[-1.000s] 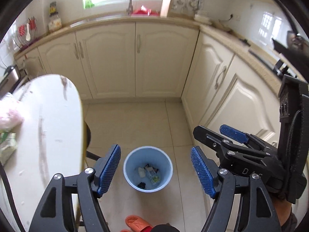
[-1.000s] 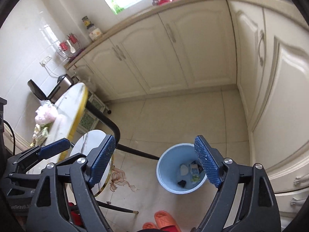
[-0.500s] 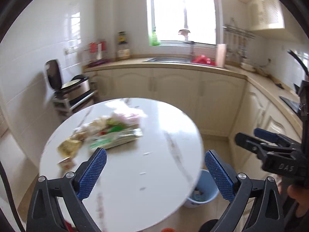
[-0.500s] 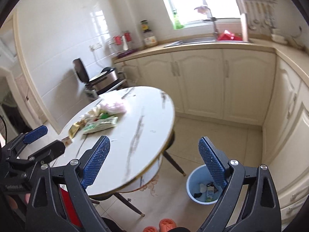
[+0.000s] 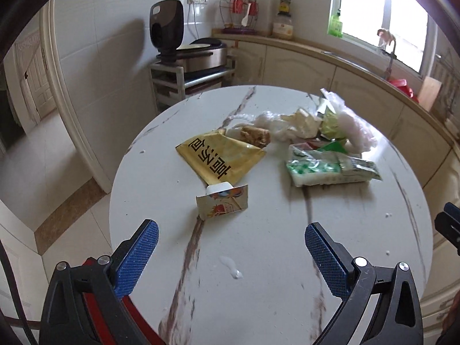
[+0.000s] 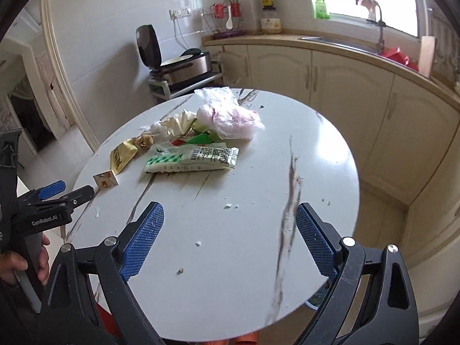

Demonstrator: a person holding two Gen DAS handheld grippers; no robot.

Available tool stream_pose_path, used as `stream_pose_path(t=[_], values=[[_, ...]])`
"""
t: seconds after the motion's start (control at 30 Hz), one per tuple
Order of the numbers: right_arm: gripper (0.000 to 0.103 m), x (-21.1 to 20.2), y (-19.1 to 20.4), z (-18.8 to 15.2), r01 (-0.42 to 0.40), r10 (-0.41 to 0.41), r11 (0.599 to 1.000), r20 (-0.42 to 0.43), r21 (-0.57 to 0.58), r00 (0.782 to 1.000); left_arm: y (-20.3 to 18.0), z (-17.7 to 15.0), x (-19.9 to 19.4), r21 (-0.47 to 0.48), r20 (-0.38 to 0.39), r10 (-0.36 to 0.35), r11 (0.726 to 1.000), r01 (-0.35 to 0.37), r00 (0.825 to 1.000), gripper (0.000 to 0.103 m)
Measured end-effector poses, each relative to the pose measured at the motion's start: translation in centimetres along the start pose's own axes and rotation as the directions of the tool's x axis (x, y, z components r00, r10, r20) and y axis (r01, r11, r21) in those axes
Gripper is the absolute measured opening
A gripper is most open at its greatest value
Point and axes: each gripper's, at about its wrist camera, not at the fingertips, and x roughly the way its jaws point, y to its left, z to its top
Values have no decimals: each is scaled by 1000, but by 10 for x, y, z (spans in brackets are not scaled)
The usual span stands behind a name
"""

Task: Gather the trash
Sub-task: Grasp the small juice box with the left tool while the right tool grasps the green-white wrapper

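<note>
left wrist view: a second earlier this camera looked down at a blue bin on the floor; now it faced the round white table [image 5: 373,258], so the hand had swung back from the bin to the litter. the left tool [image 5: 231,245] stood wide open with nothing between its blue pads, wider than it had been over the bin. just ahead of it lay a small juice carton [image 5: 222,202], touching the corner of a yellow wrapper [image 5: 220,155]. to the right lay a green and white packet [image 5: 327,166], with crumpled paper and a pale pink plastic bag [image 5: 350,123] heaped behind it.

right wrist view: this camera too had turned from the bin to the table [image 6: 287,172]. the right tool [image 6: 230,230] was spread wide and empty, hanging over bare marble. the green and white packet [image 6: 192,159] lay ahead of it, the pink bag [image 6: 230,118] beyond that, and the left tool [image 6: 67,192] showed near the carton [image 6: 105,180] at the table's left edge.

my reading: one drop was finished and the next pick was starting, with most of the trash still on the table.
</note>
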Motion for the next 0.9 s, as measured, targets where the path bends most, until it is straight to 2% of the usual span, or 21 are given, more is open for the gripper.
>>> stream_pose_path(t=[0.17, 0.23, 0.27, 0.3, 0.33, 0.37, 0.4, 0.57, 0.7, 0.8, 0.9], values=[[93, 39, 8, 9, 3, -5, 999, -57, -33, 998, -4, 29, 45, -9, -54, 28, 1000, -29, 998, 100], [93, 51, 10, 14, -1, -2, 999, -68, -40, 998, -1, 42, 63, -5, -65, 22, 1000, -23, 998, 94], [93, 57, 12, 18, -2, -2, 999, -74, -49, 997, 4, 44, 67, -2, -71, 23, 1000, -24, 997, 89], [93, 62, 14, 21, -2, -3, 998, -77, -64, 997, 6, 45, 70, -4, -79, 20, 1000, -20, 997, 75], [93, 67, 17, 24, 4, -10, 997, -81, -78, 997, 10, 45, 76, -5, -91, 12, 1000, -13, 996, 53], [93, 73, 19, 27, 7, -15, 996, -88, -92, 996, 11, 46, 75, -3, -83, 15, 1000, -15, 996, 50], [93, 77, 21, 31, 1, -10, 994, -87, -107, 996, 14, 47, 79, 1, -80, 10, 1000, -10, 997, 43], [93, 101, 27, 46, -7, -14, 982, -108, -188, 994, 25, 40, 72, -9, -79, -44, 999, 44, 996, 42], [93, 115, 31, 50, 24, -56, 959, -107, -281, 993, 32, 33, 52, -12, -65, -115, 993, 114, 991, 41], [92, 126, 32, 51, -24, -19, 948, -129, -318, 991, 32, 31, 38, -5, -56, -141, 990, 140, 989, 40], [72, 131, 30, 50, -97, 47, 952, -173, -290, 984, 28, 29, 25, 10, -46, -146, 989, 147, 988, 39]])
